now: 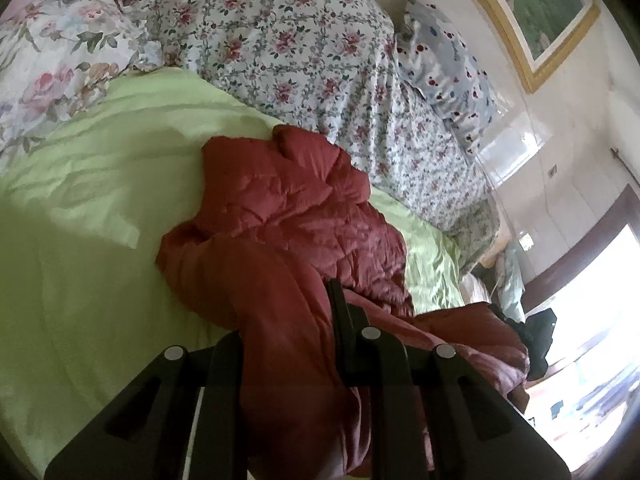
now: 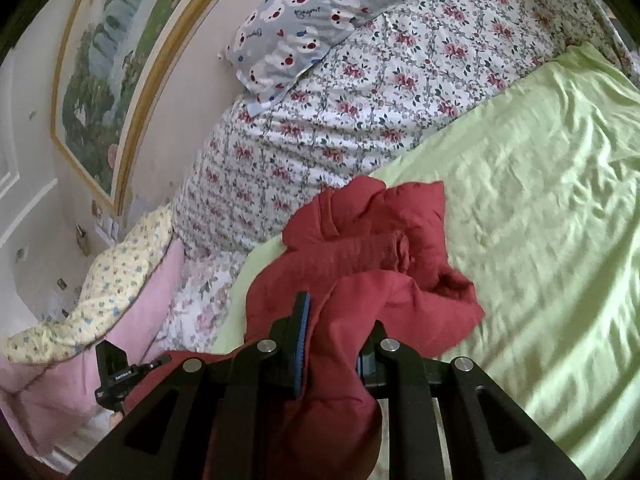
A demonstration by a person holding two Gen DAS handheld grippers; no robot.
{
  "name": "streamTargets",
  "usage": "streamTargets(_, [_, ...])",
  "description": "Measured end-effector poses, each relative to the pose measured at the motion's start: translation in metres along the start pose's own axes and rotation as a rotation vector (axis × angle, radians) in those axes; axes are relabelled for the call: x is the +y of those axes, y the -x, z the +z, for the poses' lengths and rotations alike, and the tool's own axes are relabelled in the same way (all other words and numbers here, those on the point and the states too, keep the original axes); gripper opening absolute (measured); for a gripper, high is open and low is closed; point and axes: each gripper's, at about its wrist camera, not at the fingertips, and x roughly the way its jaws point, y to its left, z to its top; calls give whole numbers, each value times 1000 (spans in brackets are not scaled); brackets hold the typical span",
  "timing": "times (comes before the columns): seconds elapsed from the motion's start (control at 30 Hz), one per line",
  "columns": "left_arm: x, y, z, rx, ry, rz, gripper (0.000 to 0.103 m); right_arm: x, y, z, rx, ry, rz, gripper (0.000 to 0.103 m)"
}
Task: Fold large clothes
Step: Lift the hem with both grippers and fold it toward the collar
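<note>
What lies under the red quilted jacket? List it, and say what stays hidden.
Under the red quilted jacket lies the light green sheet, showing on both sides. The sheet directly beneath it is covered. Both grippers' fingers clamp the jacket's near edge, hiding the fabric there.

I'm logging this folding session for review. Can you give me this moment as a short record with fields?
garment: red quilted jacket, bunched
surface: light green sheet
left hand-held gripper: shut on the jacket
right hand-held gripper: shut on the jacket
behind: floral quilt, bear-print pillow
wall: gold-framed painting
fold status: not yet folded
</note>
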Motion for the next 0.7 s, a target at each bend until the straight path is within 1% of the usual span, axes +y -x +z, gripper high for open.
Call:
streamTargets(0.27, [-4, -23, 33, -24, 29, 20, 16, -6, -28, 31, -18, -24, -20, 17])
streamTargets(0.5, [1, -49, 57, -20, 75, 38, 17, -15, -59, 54, -17, -59, -40, 18])
streamTargets(0.7, [3, -79, 82, -29, 85, 85, 17, -29, -89, 69, -32, -107, -72, 19])
